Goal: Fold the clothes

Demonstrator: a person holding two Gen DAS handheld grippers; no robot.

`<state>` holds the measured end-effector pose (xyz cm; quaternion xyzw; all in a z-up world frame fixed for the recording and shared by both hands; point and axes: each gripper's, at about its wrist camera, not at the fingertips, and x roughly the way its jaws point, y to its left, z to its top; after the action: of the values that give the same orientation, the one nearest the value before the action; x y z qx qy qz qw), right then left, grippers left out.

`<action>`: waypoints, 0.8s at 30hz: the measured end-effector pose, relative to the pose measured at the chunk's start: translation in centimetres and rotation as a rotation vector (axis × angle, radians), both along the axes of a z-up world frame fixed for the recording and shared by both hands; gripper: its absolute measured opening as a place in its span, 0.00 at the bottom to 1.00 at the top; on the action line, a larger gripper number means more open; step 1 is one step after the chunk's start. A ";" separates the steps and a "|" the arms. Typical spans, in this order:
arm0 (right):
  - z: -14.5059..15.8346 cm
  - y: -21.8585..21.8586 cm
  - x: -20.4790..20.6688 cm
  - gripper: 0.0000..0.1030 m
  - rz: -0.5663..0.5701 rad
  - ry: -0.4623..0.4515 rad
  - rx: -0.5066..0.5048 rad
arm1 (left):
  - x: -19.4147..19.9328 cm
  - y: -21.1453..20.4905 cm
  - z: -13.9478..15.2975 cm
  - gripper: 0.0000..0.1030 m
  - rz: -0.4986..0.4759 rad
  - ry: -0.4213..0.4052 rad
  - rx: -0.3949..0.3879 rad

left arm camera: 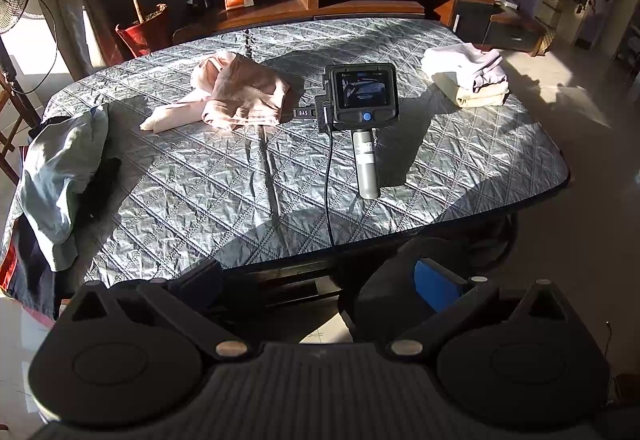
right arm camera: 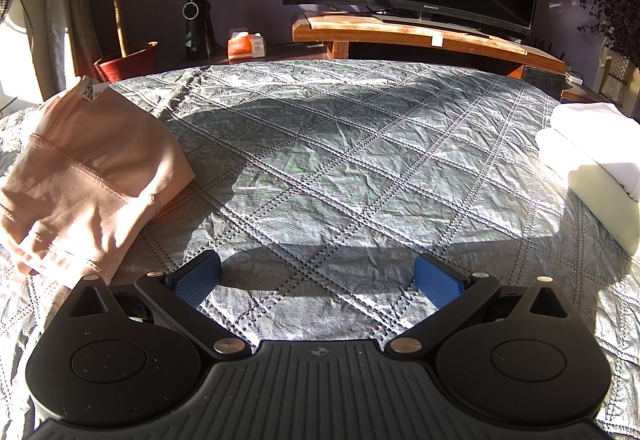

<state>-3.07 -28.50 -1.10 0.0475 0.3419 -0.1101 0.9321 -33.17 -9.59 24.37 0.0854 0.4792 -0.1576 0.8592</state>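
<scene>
The right tool (left arm camera: 362, 96) lies flat on the quilted grey cover of the table (left arm camera: 224, 196), near its middle, with its grey handle toward the near edge, its small lit screen facing up and a black cable running from it over the near edge; from its own camera its two blue-padded fingers (right arm camera: 198, 280) stand wide apart over bare quilt, gripping nothing. No hand is seen on it. The left tool (left arm camera: 320, 280) is held off the near edge of the table, raised and tilted down so that it looks across the whole top; its fingers are likewise spread and empty, one blue pad (left arm camera: 436, 284) showing on the right side while the other sits in shadow. The task's clothes are in three places. A crumpled pink garment (left arm camera: 240, 96) lies just to the left of the right tool, its hem close beside the tool's left finger in the right wrist view, not touching as far as can be seen. A pale blue-grey garment (left arm camera: 60, 176) hangs over the left edge of the table, with something dark lying against it. A folded stack of pale clothes (left arm camera: 468, 74) sits near the far right corner, well apart from both tools.
</scene>
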 end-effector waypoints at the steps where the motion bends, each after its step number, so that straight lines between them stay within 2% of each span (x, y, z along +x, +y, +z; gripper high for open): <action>1: 0.0 0.0 0.0 1.00 0.000 0.000 0.000 | 0.0 0.0 0.0 0.99 0.000 0.000 0.000; 24: 0.0 0.0 0.0 1.00 0.000 0.000 0.000 | -0.1 0.0 -0.2 0.99 -0.001 0.005 0.002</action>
<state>-3.10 -28.49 -1.13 0.0474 0.3418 -0.1101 0.9321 -33.25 -9.61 24.16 0.0862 0.4816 -0.1577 0.8578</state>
